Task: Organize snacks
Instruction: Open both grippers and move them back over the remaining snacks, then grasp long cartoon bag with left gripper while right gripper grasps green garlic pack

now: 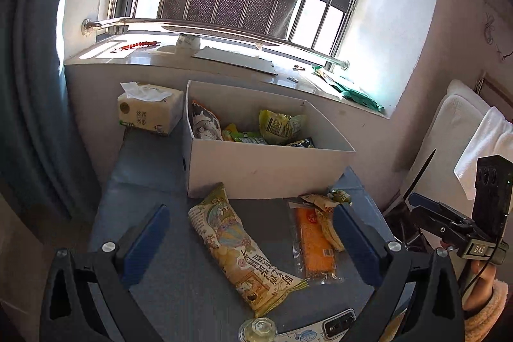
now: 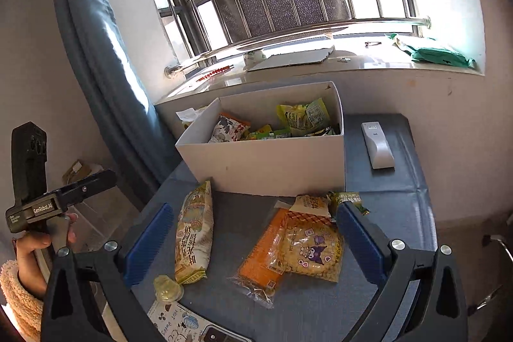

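Both held spread wide and empty above the blue counter (image 2: pixel 400 207): left hand-held gripper (image 1: pixel 253 233), right hand-held gripper (image 2: pixel 253 233). Long yellow snack bag (image 1: pixel 237 249) flat between the left fingers; orange packet (image 2: pixel 263 258) under a cookie pack (image 2: pixel 311 249), possibly overlapping. More snacks inside the white box (image 1: pixel 266 172) behind.

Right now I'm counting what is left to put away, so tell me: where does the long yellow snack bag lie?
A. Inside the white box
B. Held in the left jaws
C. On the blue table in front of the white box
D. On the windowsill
C: the long yellow snack bag lies flat on the blue table, just in front of the white box, and both pairs of jaws stand open and empty.
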### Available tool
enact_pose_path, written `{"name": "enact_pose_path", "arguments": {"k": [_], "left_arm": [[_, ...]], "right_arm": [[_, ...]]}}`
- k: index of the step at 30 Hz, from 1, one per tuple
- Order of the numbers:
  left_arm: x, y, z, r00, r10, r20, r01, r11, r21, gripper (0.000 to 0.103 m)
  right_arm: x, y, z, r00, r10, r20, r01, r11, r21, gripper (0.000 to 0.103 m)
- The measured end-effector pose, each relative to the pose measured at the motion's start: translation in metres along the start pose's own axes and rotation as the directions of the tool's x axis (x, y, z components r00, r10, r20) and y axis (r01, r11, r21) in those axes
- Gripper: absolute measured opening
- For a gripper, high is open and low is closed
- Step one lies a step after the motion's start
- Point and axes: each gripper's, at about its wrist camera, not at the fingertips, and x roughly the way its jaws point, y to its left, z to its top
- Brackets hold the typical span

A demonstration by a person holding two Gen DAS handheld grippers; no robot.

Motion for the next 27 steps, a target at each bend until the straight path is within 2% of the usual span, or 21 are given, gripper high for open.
{"name": "enact_pose_path", "arguments": {"k": [4, 8, 11, 15, 18, 22, 24, 25, 27], "left_arm": [[0.011, 0.009, -0.033, 0.998, -0.004, -0.067, -0.001, 0.997, -0.073, 0.103], [0.027, 0.012, -0.044, 0.993, 0.022, -0.117, -0.032, 0.996, -0.083, 0.103], [0.042, 0.013, -0.043, 0.989, 0.048, -0.141, -0.059, 0.995, -0.079, 0.103], [0.078, 0.015, -0.041, 0.969, 0.108, -0.224, -0.123, 0.991, -0.052, 0.103], [0.104, 0.017, -0.040, 0.956, 0.114, -0.270, -0.136, 0.989, -0.062, 0.103], [0.129, 0.007, -0.036, 0.944, 0.148, -0.295, -0.161, 0.987, -0.020, 0.102], [0.138, -0.001, -0.035, 0.932, 0.185, -0.311, -0.182, 0.983, 0.039, 0.087], [0.143, -0.003, -0.035, 0.931, 0.188, -0.313, -0.180, 0.982, 0.054, 0.062], [0.146, -0.004, -0.033, 0.935, 0.193, -0.299, -0.181, 0.981, 0.069, 0.055]], "right_arm": [[0.002, 0.001, -0.042, 0.998, 0.002, -0.057, 0.000, 0.999, 0.039, 0.103], [0.006, 0.003, -0.067, 0.992, 0.012, -0.125, -0.006, 0.999, 0.047, 0.103], [0.003, 0.001, -0.072, 0.992, 0.006, -0.129, 0.002, 0.998, 0.057, 0.103], [-0.001, 0.002, -0.068, 0.994, 0.003, -0.110, 0.004, 0.998, 0.057, 0.103], [0.000, 0.005, -0.068, 0.994, 0.001, -0.110, 0.004, 0.999, 0.044, 0.103], [0.003, 0.008, -0.072, 0.992, 0.005, -0.127, 0.000, 0.999, 0.035, 0.103], [0.005, 0.007, -0.074, 0.991, -0.006, -0.135, 0.010, 1.000, 0.028, 0.103], [0.005, 0.006, -0.074, 0.991, -0.005, -0.136, 0.009, 0.999, 0.031, 0.103], [0.006, 0.003, -0.074, 0.991, 0.000, -0.136, 0.006, 0.999, 0.046, 0.103]]}}
